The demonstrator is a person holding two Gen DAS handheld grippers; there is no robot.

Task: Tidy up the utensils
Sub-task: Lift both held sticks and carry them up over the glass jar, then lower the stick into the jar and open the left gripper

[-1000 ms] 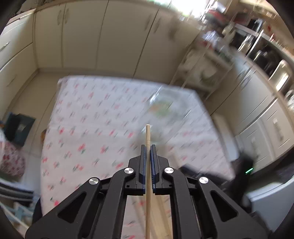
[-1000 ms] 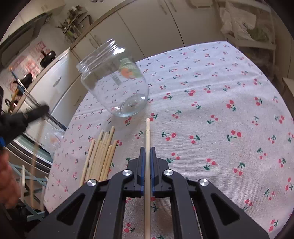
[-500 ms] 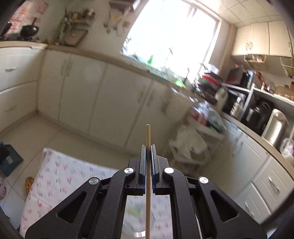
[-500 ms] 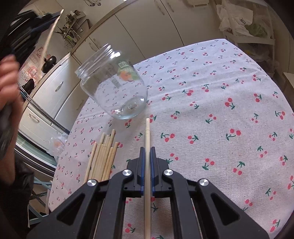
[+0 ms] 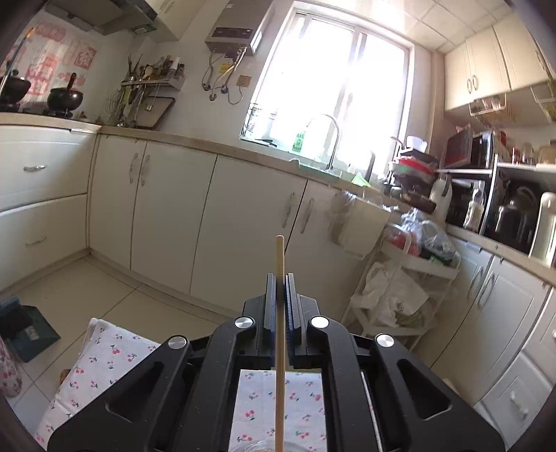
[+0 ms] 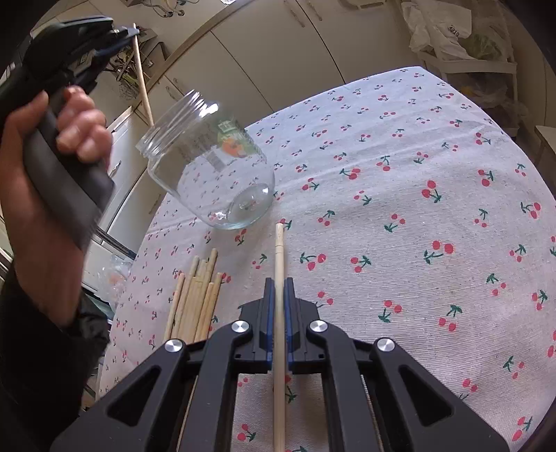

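My left gripper (image 5: 280,281) is shut on a wooden chopstick (image 5: 279,340) and points out toward the kitchen cabinets, high over the table. In the right wrist view that same gripper (image 6: 127,31) shows at top left in a person's hand, its chopstick (image 6: 143,76) slanting down toward the mouth of a clear glass jar (image 6: 208,167). The jar stands on the cherry-print tablecloth (image 6: 417,174). My right gripper (image 6: 278,288) is shut on another chopstick (image 6: 279,313), low over the cloth just in front of the jar. A bundle of several chopsticks (image 6: 198,295) lies left of it.
White base cabinets (image 5: 166,208) and a counter with a sink under a bright window run along the far wall. A white trolley (image 5: 399,288) with bags stands beyond the table's far edge. A dark box (image 5: 24,330) sits on the floor at left.
My left gripper rose and tilted upward with its chopstick, so its view swung from the tablecloth to the cabinets and window. In the right wrist view it climbed to above the jar. The right gripper stayed put.
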